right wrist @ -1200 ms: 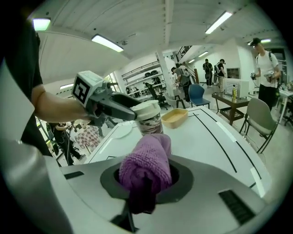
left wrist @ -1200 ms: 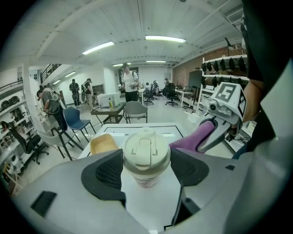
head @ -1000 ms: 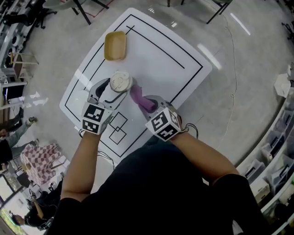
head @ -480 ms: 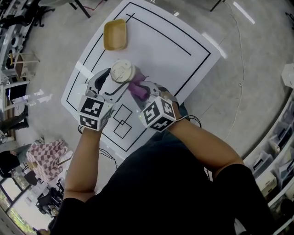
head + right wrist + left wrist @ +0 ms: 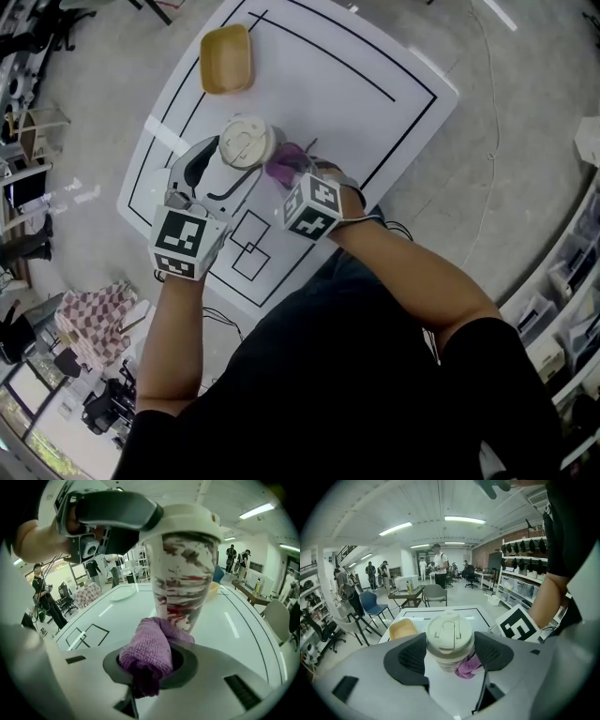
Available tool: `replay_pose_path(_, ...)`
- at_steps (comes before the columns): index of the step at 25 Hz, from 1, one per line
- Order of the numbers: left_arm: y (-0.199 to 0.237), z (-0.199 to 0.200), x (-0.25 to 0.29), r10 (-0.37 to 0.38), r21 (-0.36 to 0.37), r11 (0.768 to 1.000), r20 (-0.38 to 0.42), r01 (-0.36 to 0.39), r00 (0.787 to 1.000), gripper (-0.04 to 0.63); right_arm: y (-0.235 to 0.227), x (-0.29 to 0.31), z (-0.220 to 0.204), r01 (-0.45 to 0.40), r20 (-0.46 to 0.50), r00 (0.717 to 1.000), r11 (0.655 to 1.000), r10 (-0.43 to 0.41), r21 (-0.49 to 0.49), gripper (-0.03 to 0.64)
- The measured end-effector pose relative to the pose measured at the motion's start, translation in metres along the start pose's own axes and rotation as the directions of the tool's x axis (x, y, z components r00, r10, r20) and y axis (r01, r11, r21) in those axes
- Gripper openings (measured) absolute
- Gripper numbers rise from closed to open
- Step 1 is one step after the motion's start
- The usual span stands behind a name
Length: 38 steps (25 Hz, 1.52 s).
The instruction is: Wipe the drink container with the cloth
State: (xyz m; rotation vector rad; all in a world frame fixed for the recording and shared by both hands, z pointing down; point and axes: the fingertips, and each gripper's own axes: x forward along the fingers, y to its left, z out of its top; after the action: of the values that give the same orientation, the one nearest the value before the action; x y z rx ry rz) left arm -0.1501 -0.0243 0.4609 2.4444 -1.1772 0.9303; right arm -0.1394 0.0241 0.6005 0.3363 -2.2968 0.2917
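Note:
A paper drink cup (image 5: 246, 142) with a cream lid stands between the jaws of my left gripper (image 5: 228, 171), which is shut on it just under the lid. In the left gripper view the cup (image 5: 450, 639) fills the gap between both dark pads (image 5: 411, 656). My right gripper (image 5: 294, 176) is shut on a bunched purple cloth (image 5: 285, 161) and presses it against the cup's right side. In the right gripper view the cloth (image 5: 147, 651) touches the lower wall of the red and brown patterned cup (image 5: 185, 581). The cup's base is hidden behind the cloth.
The white table (image 5: 375, 56) carries black rectangle lines, and a yellow bowl (image 5: 226, 59) sits at its far left. Chairs and people stand beyond the table in both gripper views. Floor lies past the table's right edge (image 5: 441, 122).
My right gripper has carried the cloth from below and to the right of the cup up against the cup's side. The left gripper has kept its hold on the cup.

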Motion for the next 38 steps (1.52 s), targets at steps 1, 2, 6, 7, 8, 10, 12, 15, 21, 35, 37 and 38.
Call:
replay_pose_path(1,0.0,0.0,0.0,-0.002,0.0,1.0,0.003,0.002,1.0,0.351,0.0,0.004,-0.003,-0.006,-0.012,1.0,1.0,0.006,0.0,0.083)
replay_pose_path(2,0.0,0.0,0.0,-0.003,0.001,1.0,0.006,0.003,1.0,0.35,-0.001,0.006,-0.004,-0.012,-0.018,1.0,1.0,0.012,-0.001,0.083)
replay_pose_path(6,0.002,-0.001,0.0,-0.004,0.005,1.0,0.016,0.004,1.0,0.35,-0.001,0.009,-0.004,-0.03,-0.015,0.999,1.0,0.03,-0.001,0.083)
replay_pose_path(7,0.002,-0.001,0.0,-0.005,0.006,1.0,0.018,0.005,1.0,0.35,-0.001,0.008,-0.004,-0.035,-0.012,0.999,0.999,0.035,0.003,0.083)
replay_pose_path(8,0.002,-0.002,0.0,-0.006,0.007,1.0,0.019,0.006,1.0,0.35,0.0,0.007,-0.004,-0.04,-0.01,0.999,0.999,0.04,0.009,0.084)
replay_pose_path(10,0.002,-0.002,-0.001,-0.009,0.01,1.0,0.019,0.009,1.0,0.35,0.002,0.0,-0.006,-0.051,-0.01,0.999,0.998,0.051,0.023,0.084)
replay_pose_path(12,0.002,-0.002,-0.001,-0.014,0.014,1.0,0.017,0.014,1.0,0.35,0.004,-0.011,-0.011,-0.061,-0.02,0.998,0.998,0.062,0.028,0.084)
replay_pose_path(15,0.002,-0.003,-0.002,-0.023,0.022,0.999,0.01,0.023,1.0,0.35,0.004,-0.03,-0.022,-0.064,-0.045,0.997,0.998,0.065,0.015,0.084)
replay_pose_path(21,0.001,-0.001,-0.002,-0.026,0.024,0.999,0.008,0.026,1.0,0.35,-0.032,-0.077,-0.017,0.018,-0.005,1.0,1.0,-0.018,0.007,0.084)
replay_pose_path(35,0.0,0.002,0.002,-0.073,0.056,0.996,-0.002,0.073,0.997,0.35,-0.044,-0.099,0.06,0.03,0.207,0.977,0.94,0.043,-0.34,0.084)
replay_pose_path(37,0.001,0.003,0.002,-0.077,0.057,0.995,0.0,0.077,0.997,0.35,-0.043,-0.088,0.053,0.009,0.194,0.979,0.94,0.062,-0.342,0.083)
replay_pose_path(38,0.001,0.004,0.002,-0.079,0.056,0.995,0.003,0.079,0.997,0.35,-0.043,-0.081,0.048,-0.004,0.184,0.98,0.94,0.071,-0.341,0.083)
